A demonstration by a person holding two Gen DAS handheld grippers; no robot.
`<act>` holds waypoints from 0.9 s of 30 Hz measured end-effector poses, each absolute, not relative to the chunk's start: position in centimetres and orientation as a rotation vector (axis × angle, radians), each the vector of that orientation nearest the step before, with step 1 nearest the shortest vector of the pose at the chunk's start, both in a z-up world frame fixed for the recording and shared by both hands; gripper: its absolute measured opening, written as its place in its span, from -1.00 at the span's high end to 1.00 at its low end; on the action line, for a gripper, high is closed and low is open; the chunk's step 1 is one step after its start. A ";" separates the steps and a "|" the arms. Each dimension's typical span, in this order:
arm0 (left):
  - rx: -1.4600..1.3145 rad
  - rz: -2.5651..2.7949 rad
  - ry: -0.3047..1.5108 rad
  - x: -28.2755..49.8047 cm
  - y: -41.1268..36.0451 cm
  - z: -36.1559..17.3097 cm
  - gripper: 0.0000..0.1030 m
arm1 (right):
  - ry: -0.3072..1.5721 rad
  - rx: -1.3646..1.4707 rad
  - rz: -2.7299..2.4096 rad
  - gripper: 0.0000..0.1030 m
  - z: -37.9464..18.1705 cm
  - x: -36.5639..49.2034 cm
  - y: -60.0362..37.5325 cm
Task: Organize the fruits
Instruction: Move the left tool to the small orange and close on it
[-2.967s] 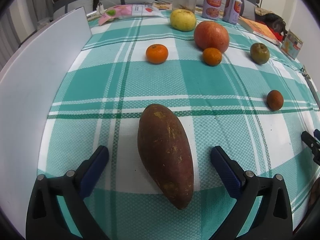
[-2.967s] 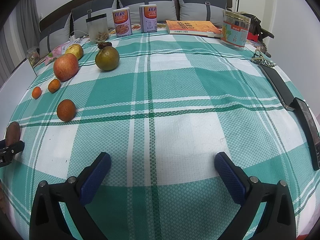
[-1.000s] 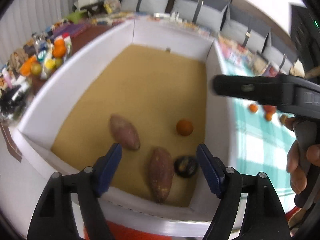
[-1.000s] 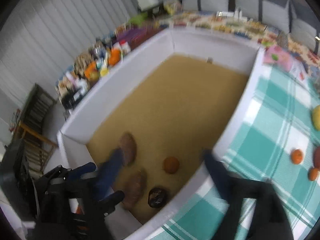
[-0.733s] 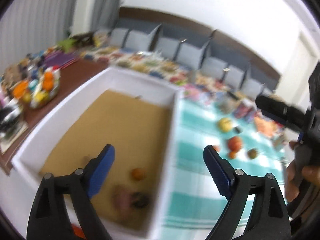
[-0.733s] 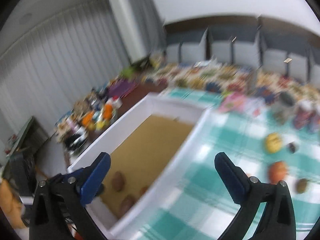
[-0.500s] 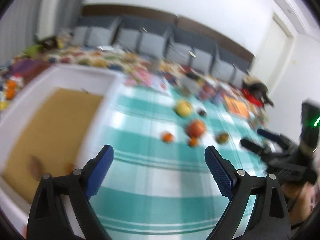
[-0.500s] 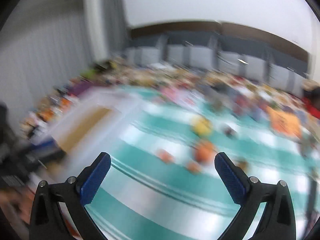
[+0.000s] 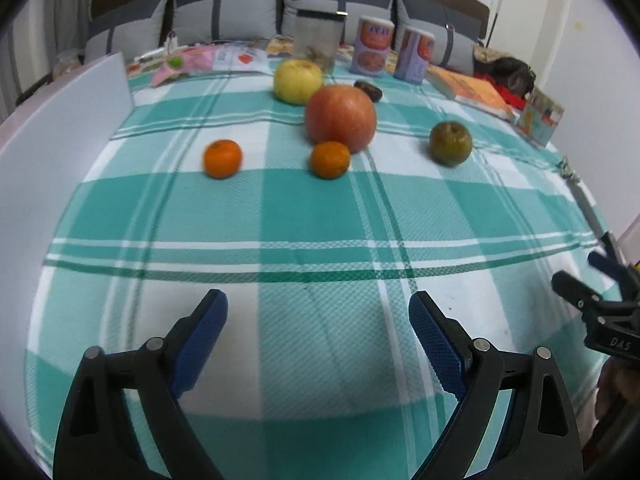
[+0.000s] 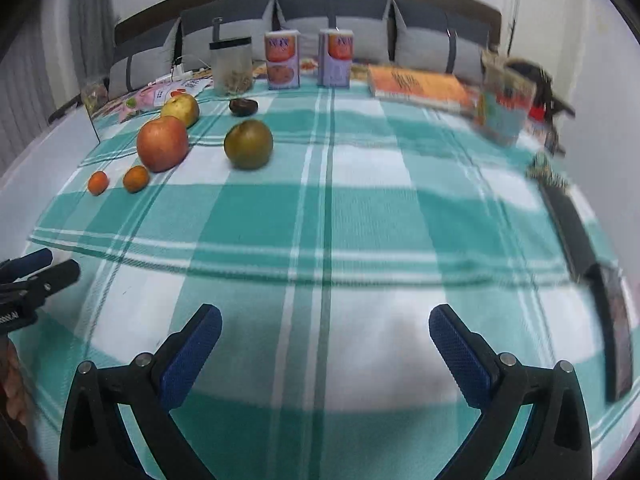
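Observation:
Fruit lies on the teal plaid cloth [image 9: 320, 216]: two small oranges [image 9: 223, 158] [image 9: 330, 159], a big red apple [image 9: 341, 117], a yellow apple [image 9: 298, 81], a green-brown fruit [image 9: 451, 143] and a dark date-like fruit [image 9: 368, 90]. My left gripper [image 9: 318, 316] hovers open over bare cloth well short of them, nothing between its fingers. My right gripper [image 10: 325, 330] is open too, over bare cloth at the front; the green-brown fruit [image 10: 248, 144] and red apple [image 10: 162, 143] lie far ahead to its left.
A white box wall [image 9: 52, 152] runs along the left edge. At the back stand a clear jar [image 9: 319, 40], two cartons [image 9: 374, 50], a book [image 9: 472, 90] and snack packets. Dark flat items [image 10: 576, 236] lie along the right edge. Cushions line the far side.
Both grippers swung from over the white box, where sweet potatoes, an orange and a dark fruit lie, to over the plaid cloth. The sweet potato seen earlier on the cloth is gone from it.

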State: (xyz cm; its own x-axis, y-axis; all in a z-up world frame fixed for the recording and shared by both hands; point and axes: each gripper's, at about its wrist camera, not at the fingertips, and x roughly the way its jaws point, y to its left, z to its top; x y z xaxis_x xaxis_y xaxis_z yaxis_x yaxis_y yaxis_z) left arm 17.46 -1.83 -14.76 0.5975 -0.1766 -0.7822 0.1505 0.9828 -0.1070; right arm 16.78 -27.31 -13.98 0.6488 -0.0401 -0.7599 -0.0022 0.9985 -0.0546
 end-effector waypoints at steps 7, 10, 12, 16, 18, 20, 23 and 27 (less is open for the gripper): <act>0.026 -0.173 0.913 17.2 -2.7 -15.7 -0.81 | 0.905 -0.086 -0.001 -0.99 -15.8 17.5 -26.1; 0.052 -0.160 0.922 17.3 -3.1 -16.0 -0.86 | 0.916 -0.083 0.001 -0.99 -16.1 17.6 -26.1; 0.075 -0.154 0.926 17.4 -3.5 -16.1 -0.89 | 0.922 -0.073 0.001 -0.99 -16.2 17.6 -26.3; 0.074 -0.154 0.929 17.5 -3.4 -16.1 -0.91 | 0.931 -0.052 0.004 -0.99 -16.4 17.7 -26.5; 0.076 -0.151 0.929 17.5 -3.4 -16.2 -0.92 | 0.934 -0.045 0.004 -1.00 -16.5 17.7 -26.6; 0.077 -0.150 0.929 17.5 -3.4 -16.2 -0.93 | 0.938 -0.037 0.006 -1.00 -16.5 17.7 -26.7; 0.078 -0.150 0.929 17.5 -3.4 -16.2 -0.94 | 0.941 -0.027 0.010 -1.00 -16.6 17.8 -26.8; 0.078 -0.150 0.929 17.6 -3.3 -16.2 -0.94 | 0.942 -0.025 0.011 -1.00 -16.6 17.8 -26.8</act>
